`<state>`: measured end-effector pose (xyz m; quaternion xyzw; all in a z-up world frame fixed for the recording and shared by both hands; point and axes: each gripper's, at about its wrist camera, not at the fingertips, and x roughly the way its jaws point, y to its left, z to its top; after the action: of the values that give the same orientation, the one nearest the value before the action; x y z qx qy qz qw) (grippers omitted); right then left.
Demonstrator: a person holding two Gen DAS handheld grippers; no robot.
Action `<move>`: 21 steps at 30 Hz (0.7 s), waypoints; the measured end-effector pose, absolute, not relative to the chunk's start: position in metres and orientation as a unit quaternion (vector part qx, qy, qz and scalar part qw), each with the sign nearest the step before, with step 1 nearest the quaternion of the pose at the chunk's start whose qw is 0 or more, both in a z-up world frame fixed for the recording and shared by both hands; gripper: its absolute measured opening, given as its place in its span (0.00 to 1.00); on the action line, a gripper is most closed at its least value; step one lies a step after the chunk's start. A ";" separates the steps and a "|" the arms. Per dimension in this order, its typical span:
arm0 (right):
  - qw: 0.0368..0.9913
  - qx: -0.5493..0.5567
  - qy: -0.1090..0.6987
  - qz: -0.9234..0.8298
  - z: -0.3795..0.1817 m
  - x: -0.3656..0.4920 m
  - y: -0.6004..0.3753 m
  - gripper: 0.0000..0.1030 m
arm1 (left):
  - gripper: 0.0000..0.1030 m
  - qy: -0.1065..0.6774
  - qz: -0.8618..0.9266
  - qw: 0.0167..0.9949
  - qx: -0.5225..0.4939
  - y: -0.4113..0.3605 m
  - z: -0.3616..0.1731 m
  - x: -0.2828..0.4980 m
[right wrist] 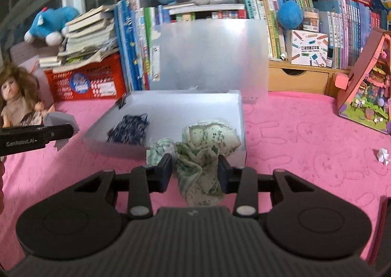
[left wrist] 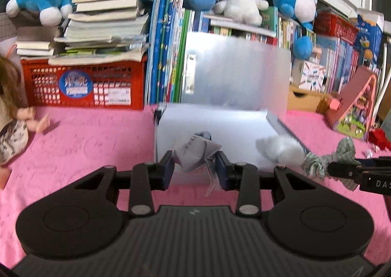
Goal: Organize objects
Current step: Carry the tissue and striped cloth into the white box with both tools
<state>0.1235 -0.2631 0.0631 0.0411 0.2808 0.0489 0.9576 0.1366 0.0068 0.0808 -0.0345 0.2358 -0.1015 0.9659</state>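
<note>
Green cloth (right wrist: 199, 174) bunched, drooping between tongs (right wrist: 195, 171)

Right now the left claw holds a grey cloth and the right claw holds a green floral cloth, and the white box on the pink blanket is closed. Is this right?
Not quite: the box is open, its lid standing upright behind it, as the right wrist view shows. The left claw does hold a grey cloth, and the right claw a green floral cloth.
</note>
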 end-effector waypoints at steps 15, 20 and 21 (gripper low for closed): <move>0.959 0.067 0.275 0.020 0.103 0.195 -0.282 0.41 | 0.41 0.241 -0.091 0.964 -0.060 0.004 0.106 0.223; 0.955 0.077 0.284 0.018 0.102 0.226 -0.284 0.41 | 0.41 0.252 -0.087 0.961 -0.068 0.002 0.101 0.254; 0.955 0.079 0.287 0.016 0.099 0.231 -0.284 0.41 | 0.41 0.254 -0.085 0.961 -0.069 0.001 0.098 0.259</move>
<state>0.2313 -0.2842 0.0991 0.0786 0.2872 0.0160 0.9545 0.2590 0.0010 0.0985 -0.0692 0.2543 -0.0855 0.9609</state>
